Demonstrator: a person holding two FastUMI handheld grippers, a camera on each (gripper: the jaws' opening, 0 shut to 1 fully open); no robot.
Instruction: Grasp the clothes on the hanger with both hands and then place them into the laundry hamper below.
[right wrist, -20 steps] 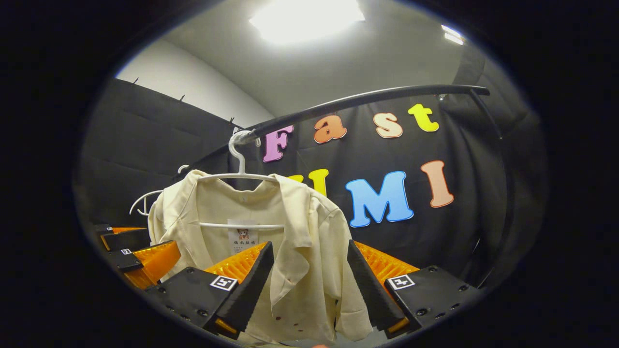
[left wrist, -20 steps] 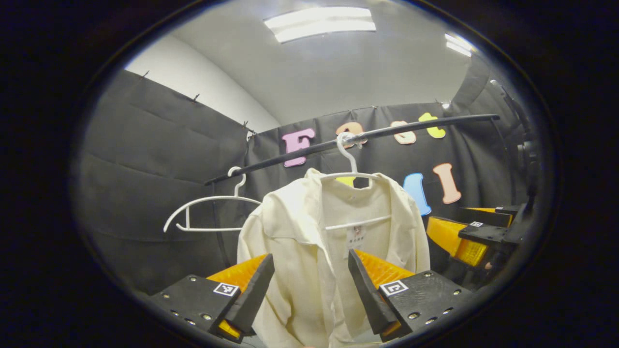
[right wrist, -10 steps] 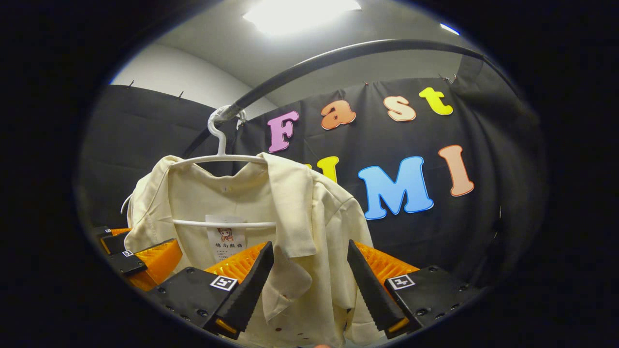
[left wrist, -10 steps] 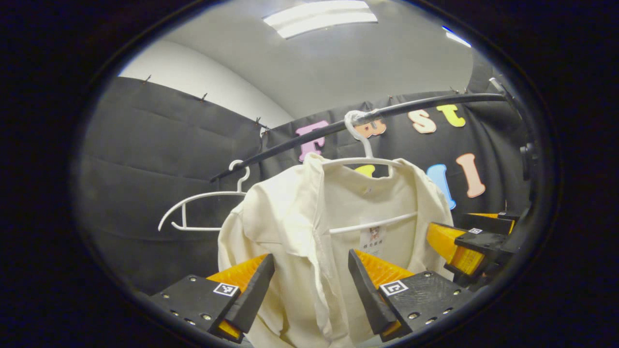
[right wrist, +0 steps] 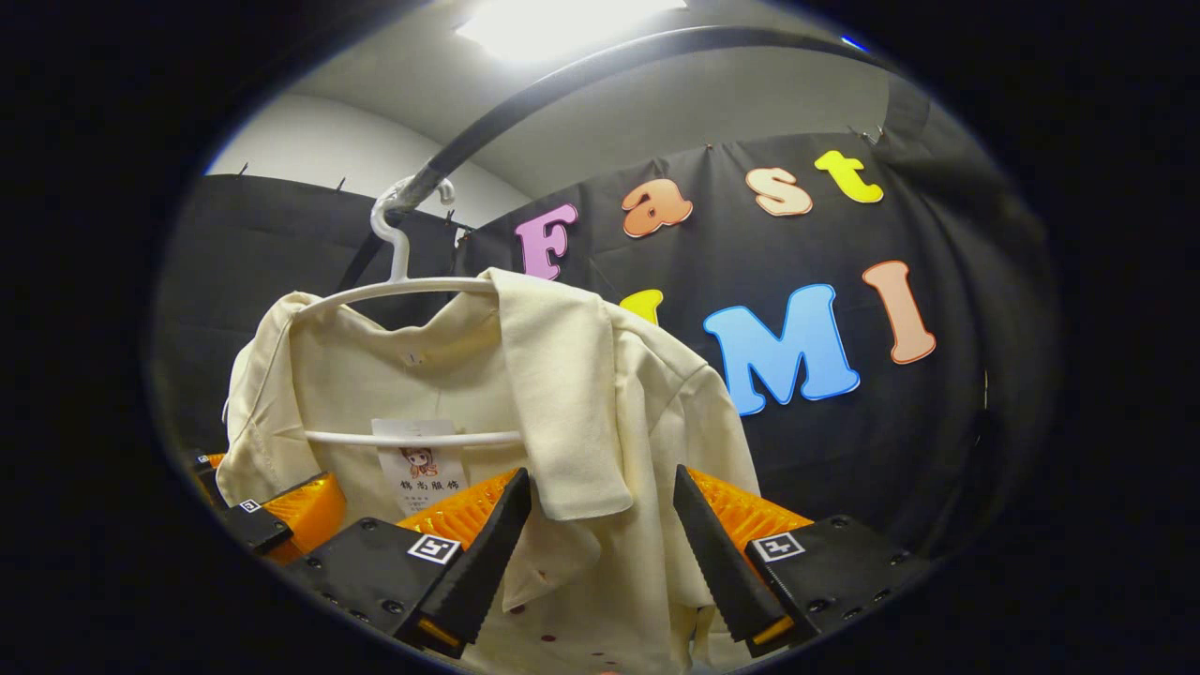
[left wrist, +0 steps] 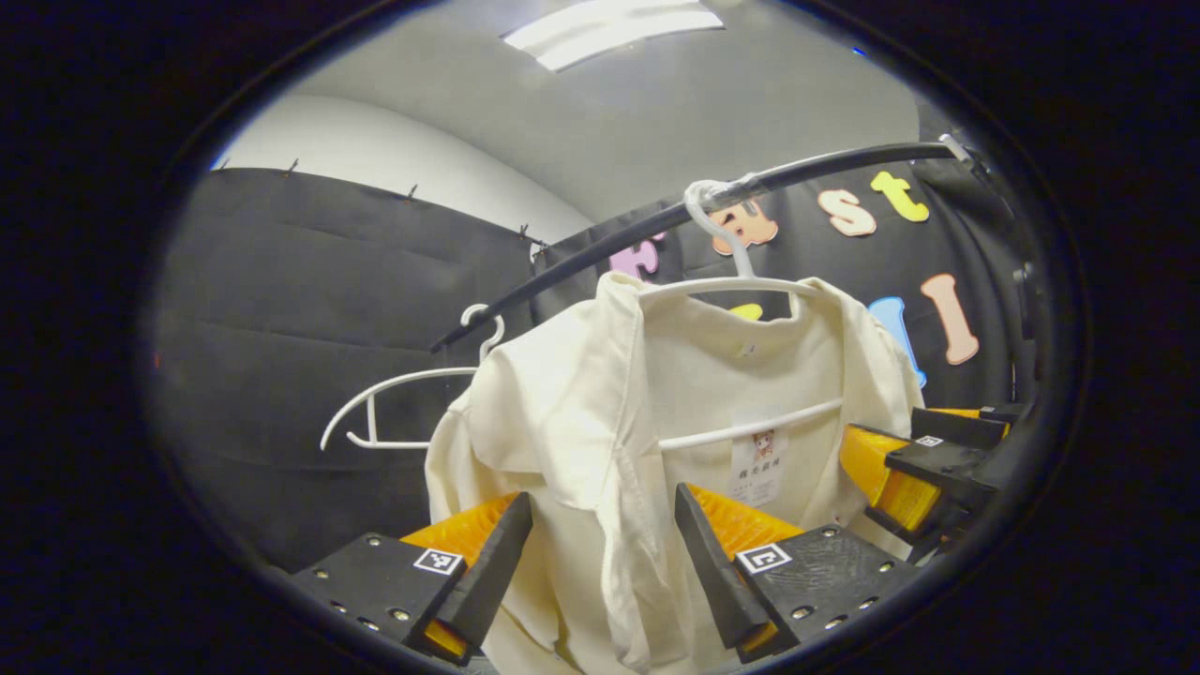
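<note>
Black-draped booth under a ceiling light, a dark rail (left wrist: 600, 246) crossing it; from the rail hangs a white hanger (left wrist: 741, 281) carrying a cream shirt (left wrist: 581, 441), collar folded outward, front open, with an empty white hanger (left wrist: 394, 403) just beside it. Left hand-held gripper (left wrist: 603, 562): fingers apart, straddling the shirt's left front panel; right hand-held gripper (right wrist: 602, 562): fingers apart around the right collar and shoulder fabric, neither clamped. Judgement: thin, light, limp cloth that will bunch and slide; best pinched at each front edge below the collar, then lifted clear of the hanger's arms.
</note>
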